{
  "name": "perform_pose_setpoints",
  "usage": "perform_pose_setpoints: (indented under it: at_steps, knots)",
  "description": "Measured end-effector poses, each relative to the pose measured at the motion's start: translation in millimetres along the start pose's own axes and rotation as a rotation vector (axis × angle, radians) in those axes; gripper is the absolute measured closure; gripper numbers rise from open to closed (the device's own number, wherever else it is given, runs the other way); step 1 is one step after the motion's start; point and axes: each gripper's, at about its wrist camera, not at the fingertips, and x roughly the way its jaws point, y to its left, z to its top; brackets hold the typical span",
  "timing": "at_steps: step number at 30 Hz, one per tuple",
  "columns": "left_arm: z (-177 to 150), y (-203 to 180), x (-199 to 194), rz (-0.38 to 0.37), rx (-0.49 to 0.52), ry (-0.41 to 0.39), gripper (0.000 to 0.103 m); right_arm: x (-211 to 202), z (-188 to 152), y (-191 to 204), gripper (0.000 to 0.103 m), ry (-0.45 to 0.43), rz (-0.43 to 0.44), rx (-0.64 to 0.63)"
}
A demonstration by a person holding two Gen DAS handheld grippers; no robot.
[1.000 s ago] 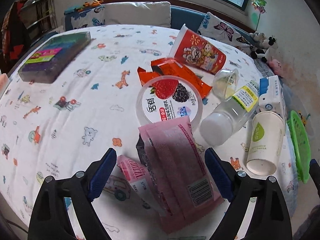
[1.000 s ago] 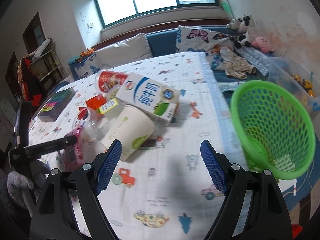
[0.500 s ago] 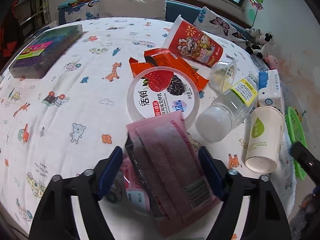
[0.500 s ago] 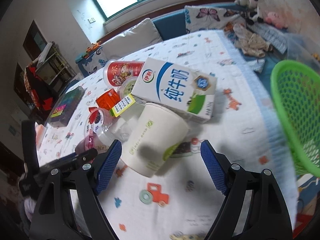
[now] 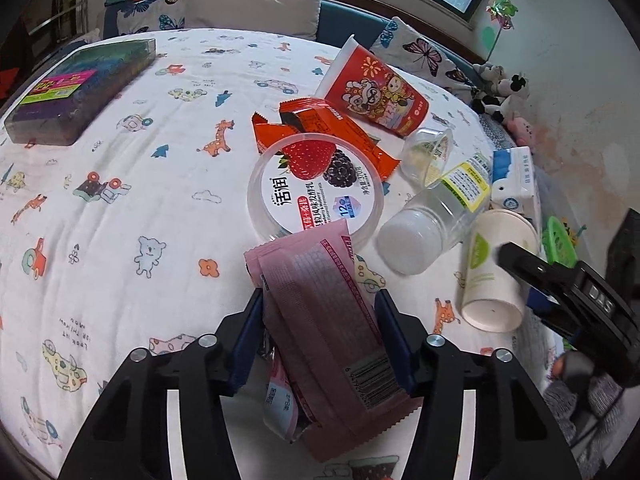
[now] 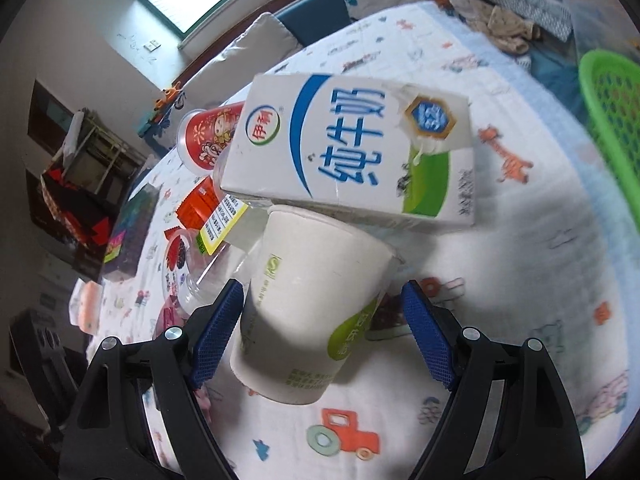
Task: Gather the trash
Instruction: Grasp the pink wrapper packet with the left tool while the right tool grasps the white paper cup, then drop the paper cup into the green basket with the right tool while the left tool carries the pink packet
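My left gripper is shut on a pink wrapper, with a smaller pink packet beneath it. Beyond lie a yogurt tub, an orange wrapper, a red cup, a clear plastic bottle, a small clear cup, a white paper cup and a milk carton. My right gripper is open, its blue pads on either side of the white paper cup, which lies on its side against the milk carton.
A green mesh basket stands off the table's right edge. A dark plastic box lies at the far left of the cartoon-print tablecloth. A sofa with cushions and plush toys runs behind the table.
My left gripper moved forward and closed on the pink wrapper. My right gripper swung left away from the green basket and moved in around the white paper cup.
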Motion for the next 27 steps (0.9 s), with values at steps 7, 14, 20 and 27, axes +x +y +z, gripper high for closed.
perform_pose_setpoints:
  at_steps: [7,14,20,27]
  knots:
    - [-4,-5,-7,-0.037,0.037,0.000,0.064,-2,1,-5,0.032,0.007,0.050,0.032]
    - [-10,-12,-23,-0.083,0.086,-0.002,0.071,-29,-9,-5,0.032,-0.033,0.049,-0.018]
    - [-14,-25,-45,-0.140,0.131,-0.020,0.072,-65,-25,-7,0.033,-0.088,0.030,-0.094]
    - [-13,-53,-65,-0.194,0.187,-0.040,0.072,-98,-38,-24,0.033,-0.123,0.003,-0.132]
